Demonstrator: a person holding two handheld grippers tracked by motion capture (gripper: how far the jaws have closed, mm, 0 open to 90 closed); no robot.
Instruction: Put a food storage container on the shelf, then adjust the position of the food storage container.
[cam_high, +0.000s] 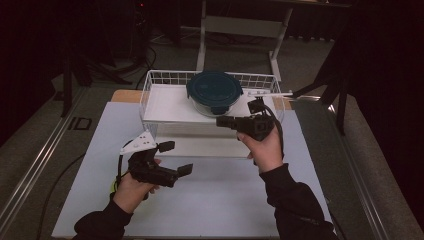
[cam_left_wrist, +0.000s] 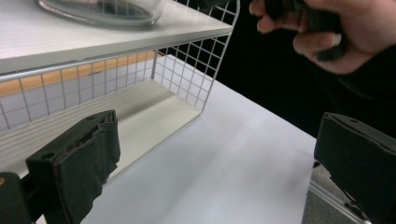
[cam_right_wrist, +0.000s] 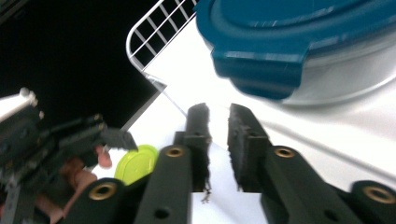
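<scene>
A round glass container (cam_high: 215, 95) with a dark blue lid (cam_high: 214, 85) stands on the upper shelf of a white wire rack (cam_high: 150, 85). My right gripper (cam_high: 221, 121) is level just in front of the container and points left. In the right gripper view its jaws (cam_right_wrist: 218, 114) stand a narrow gap apart with nothing between them, just below the lid's tab (cam_right_wrist: 261, 70). My left gripper (cam_high: 176, 158) hovers over the white board left of the rack's front. Its jaws (cam_left_wrist: 219, 135) are wide open and empty, and face the rack's lower shelf (cam_left_wrist: 154, 116).
The rack sits at the far edge of a white board (cam_high: 210, 200) on the table. A yellow-green disc (cam_right_wrist: 137, 163) shows by the left hand. The right hand (cam_left_wrist: 336, 32) is above the rack's corner. Dark floor and a stand's legs (cam_high: 275, 55) lie beyond.
</scene>
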